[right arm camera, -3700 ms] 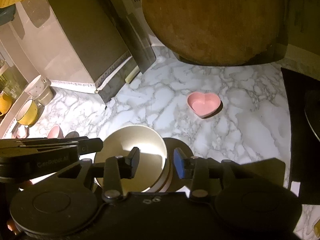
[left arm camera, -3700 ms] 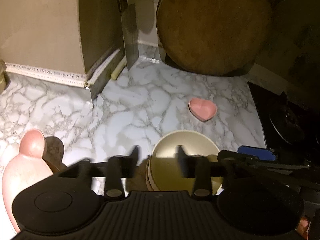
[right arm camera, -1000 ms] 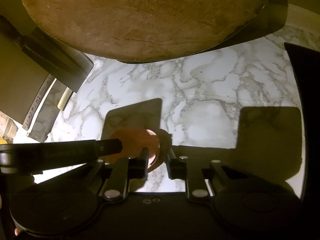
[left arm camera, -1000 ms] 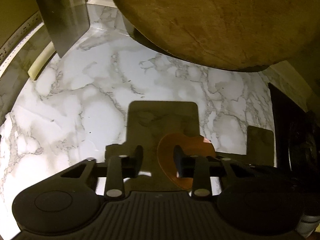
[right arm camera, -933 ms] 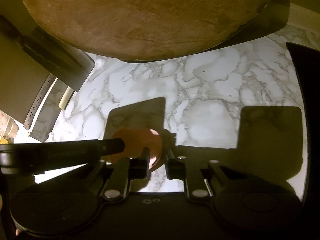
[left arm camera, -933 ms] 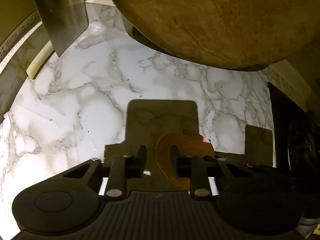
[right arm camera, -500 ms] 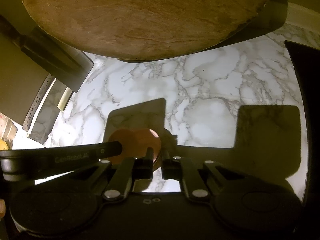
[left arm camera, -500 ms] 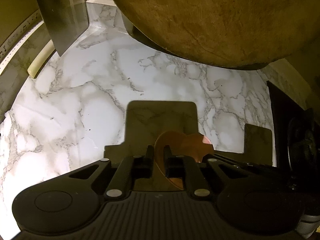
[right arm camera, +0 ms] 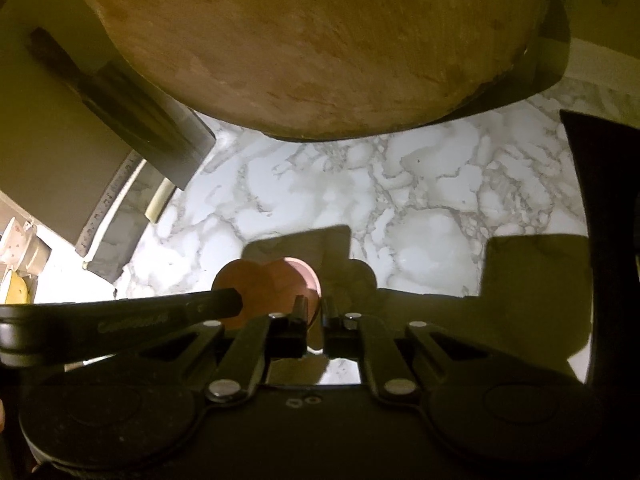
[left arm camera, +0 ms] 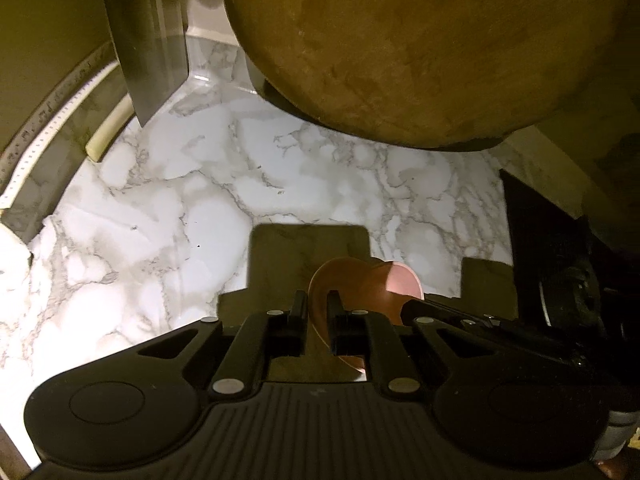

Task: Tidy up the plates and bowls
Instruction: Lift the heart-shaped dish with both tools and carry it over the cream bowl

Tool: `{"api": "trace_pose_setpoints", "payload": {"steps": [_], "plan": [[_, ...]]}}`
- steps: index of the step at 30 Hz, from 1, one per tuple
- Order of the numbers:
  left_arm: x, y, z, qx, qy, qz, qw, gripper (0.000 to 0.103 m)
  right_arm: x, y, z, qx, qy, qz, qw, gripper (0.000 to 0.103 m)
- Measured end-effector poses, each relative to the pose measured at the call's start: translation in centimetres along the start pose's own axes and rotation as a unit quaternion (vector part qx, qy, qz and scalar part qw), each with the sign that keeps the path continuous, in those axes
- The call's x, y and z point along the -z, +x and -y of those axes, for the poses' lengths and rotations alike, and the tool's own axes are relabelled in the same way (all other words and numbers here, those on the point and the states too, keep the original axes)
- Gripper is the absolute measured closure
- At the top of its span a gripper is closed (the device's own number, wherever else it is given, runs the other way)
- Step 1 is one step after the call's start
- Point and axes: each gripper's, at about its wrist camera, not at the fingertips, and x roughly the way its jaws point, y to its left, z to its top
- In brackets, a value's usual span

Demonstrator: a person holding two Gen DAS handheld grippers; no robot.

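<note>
A small pink heart-shaped dish [left arm camera: 360, 286] sits on the marble counter [left arm camera: 168, 216], mostly in the grippers' shadow. My left gripper [left arm camera: 317, 308] is shut on the dish's left rim, one finger inside and one outside. In the right wrist view the same heart dish [right arm camera: 266, 284] lies just ahead, and my right gripper [right arm camera: 315, 312] is shut on its right rim. Part of the left gripper crosses the right wrist view in front of the dish.
A large round wooden board [left arm camera: 420, 40] leans against the back wall. A grey metal cabinet corner [left arm camera: 148, 40] stands at the back left. A black stove top [left arm camera: 560, 260] borders the counter on the right. Cups [right arm camera: 16, 256] stand far left.
Both grippers have closed from open onto opposite rims of the heart dish. Earlier still they were at a stack of cream bowls and moved forward to the dish.
</note>
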Motion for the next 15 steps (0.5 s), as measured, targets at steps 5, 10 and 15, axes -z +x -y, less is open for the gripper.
{"api": "trace_pose_setpoints", "payload": {"steps": [5, 10, 15], "plan": [[0.8, -2.5, -0.1, 0.003, 0.007, 0.02, 0.9998, 0.094, 0.6, -1.9, -1.3, -0.003, -0.006, 0.014, 1.0, 0.098], [1.9, -4.9, -0.4, 0.008, 0.011, 0.035, 0.9993, 0.094, 1.4, -3.9, -2.6, -0.007, -0.011, 0.03, 0.999, 0.098], [3.2, -6.9, -0.8, 0.008, 0.017, 0.045, 0.9988, 0.094, 2.5, -5.5, -3.9, -0.011, -0.018, 0.04, 0.999, 0.098]]}}
